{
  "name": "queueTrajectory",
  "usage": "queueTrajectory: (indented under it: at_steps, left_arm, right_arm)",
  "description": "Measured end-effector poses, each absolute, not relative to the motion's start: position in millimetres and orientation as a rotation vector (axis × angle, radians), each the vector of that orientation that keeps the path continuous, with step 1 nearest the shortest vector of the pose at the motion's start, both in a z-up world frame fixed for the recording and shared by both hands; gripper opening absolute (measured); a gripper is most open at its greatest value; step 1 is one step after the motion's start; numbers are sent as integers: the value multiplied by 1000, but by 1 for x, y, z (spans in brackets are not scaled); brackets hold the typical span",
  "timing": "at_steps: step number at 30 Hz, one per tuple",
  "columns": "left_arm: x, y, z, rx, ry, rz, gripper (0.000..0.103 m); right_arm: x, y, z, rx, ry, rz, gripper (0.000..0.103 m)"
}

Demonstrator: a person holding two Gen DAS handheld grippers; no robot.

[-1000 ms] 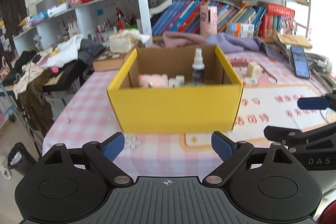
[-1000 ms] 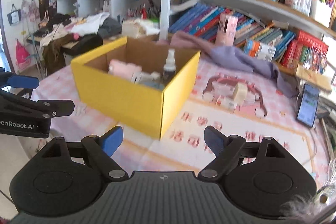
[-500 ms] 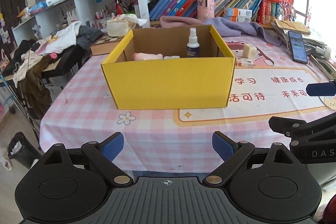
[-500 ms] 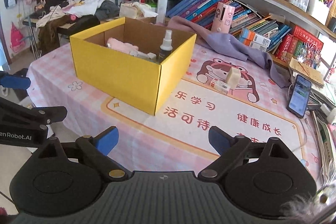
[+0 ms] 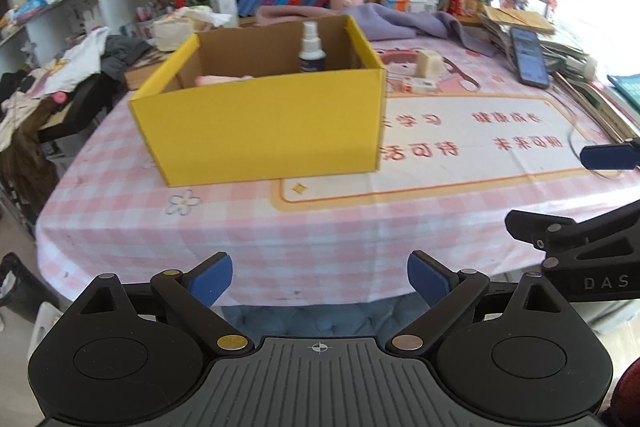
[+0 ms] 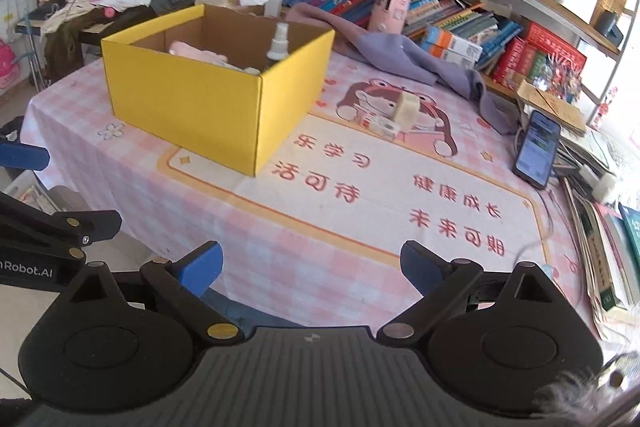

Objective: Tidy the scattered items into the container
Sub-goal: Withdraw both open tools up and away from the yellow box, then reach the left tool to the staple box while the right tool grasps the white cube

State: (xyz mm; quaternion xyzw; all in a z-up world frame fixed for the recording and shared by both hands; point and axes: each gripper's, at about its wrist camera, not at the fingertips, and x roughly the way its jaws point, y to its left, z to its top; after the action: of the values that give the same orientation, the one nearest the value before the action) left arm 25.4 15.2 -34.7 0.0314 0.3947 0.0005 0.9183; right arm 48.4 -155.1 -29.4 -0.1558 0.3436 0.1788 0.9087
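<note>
A yellow cardboard box stands on the pink checked tablecloth; it also shows in the right wrist view. Inside it are a spray bottle and a pink soft item. A beige block and a small white box lie on the mat to the right of the box. My left gripper is open and empty, off the table's near edge. My right gripper is open and empty over the table's near edge.
A phone lies at the right, beside stacked books and papers. A purple cloth lies behind the mat. Bookshelves stand at the back. Clothes pile on a side table at the left.
Both grippers have pulled back from the box toward the near table edge, so the box looks smaller and farther. Both stayed open and empty.
</note>
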Motion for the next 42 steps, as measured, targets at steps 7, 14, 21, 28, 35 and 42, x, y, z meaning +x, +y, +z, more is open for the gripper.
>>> queueTrajectory:
  at_steps: [7,14,21,28,35,42]
  left_arm:
    - [33,-7,-41,82,827,-89,96]
    - [52,-33,-43,112,831,-176,96]
    - [73,-59,-39,148,801,-258,96]
    - [88,-83,-35,213,752,-316,96]
    - [109,-99,-26,252,677,-312,96]
    - [149,-117,-30,235,678,-292,96]
  right_arm:
    - [49,-174,-33,-305,729,307,96]
    - [59,-199,-33,-268,741,228,96]
    - [70,-226,-29,-224,734,160,96]
    - [85,-245,-18,-135,673,152,93]
    - [111,-254,-12,-83,632,184,81]
    - [155,-262,-11,-98,634,247,73]
